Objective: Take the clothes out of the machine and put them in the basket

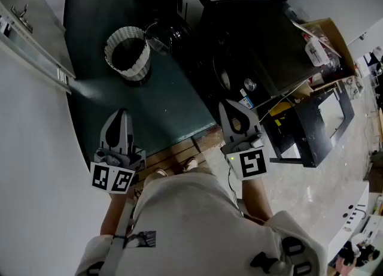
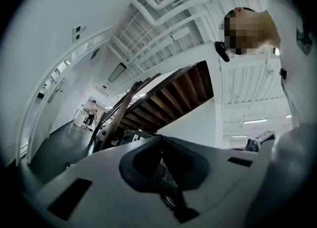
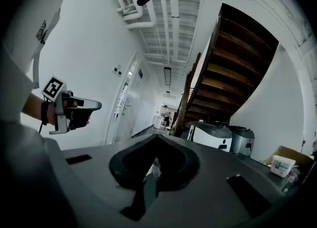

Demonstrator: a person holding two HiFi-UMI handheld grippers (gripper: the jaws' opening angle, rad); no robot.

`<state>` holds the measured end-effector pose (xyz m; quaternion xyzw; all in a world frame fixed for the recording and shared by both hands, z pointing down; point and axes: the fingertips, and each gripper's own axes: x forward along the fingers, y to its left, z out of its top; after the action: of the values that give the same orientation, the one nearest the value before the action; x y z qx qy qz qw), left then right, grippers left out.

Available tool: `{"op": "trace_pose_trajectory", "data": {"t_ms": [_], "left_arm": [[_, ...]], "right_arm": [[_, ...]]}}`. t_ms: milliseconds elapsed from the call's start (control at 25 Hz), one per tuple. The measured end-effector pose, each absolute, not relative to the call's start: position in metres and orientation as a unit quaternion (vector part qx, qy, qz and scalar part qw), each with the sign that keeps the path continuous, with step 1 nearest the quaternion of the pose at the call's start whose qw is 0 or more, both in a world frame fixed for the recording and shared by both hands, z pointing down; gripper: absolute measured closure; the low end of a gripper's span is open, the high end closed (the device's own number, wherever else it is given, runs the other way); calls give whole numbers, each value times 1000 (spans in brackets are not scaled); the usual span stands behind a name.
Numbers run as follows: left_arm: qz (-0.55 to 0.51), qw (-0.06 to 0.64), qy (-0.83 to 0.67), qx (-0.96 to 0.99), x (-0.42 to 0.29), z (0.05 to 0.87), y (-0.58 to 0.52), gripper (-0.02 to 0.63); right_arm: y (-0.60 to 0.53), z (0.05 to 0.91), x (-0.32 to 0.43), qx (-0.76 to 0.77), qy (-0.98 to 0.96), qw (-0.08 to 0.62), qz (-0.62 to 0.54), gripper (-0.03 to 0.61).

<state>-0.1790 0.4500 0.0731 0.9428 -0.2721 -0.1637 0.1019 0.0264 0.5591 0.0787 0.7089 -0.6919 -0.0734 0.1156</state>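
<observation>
Left tool (image 1: pixel 121 114): jaws clenched tip to tip, nothing between them. Right tool (image 1: pixel 227 105): jaws likewise clenched, nothing gripped, held level. Both tools out in front of person's torso, well apart. Woven basket (image 1: pixel 127 51) at 12 o'clock from left tool, upright on dark floor (image 1: pixel 167 101); inside too dark to read. Dark machine (image 1: pixel 257 47) at 12 to 1 o'clock from right tool, near basket's 3 o'clock side. Cardboard box (image 1: pixel 328 34) at 2 o'clock, beyond machine. Right gripper view: wooden staircase (image 3: pixel 237 59) ahead, left tool at 9 o'clock.
</observation>
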Motion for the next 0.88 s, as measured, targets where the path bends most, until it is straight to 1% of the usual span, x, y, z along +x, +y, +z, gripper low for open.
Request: {"op": "trace_pose_trajectory", "data": {"t_ms": [560, 760, 880], "left_arm": [[-163, 101, -282, 940, -178, 76, 464, 601], [-156, 101, -289, 939, -177, 80, 466, 601], [-155, 100, -290, 939, -173, 79, 464, 601]], "right_arm": [[572, 85, 27, 696, -704, 119, -69, 565], [572, 90, 20, 668, -737, 90, -51, 563], [569, 91, 22, 668, -736, 95, -55, 561]]}}
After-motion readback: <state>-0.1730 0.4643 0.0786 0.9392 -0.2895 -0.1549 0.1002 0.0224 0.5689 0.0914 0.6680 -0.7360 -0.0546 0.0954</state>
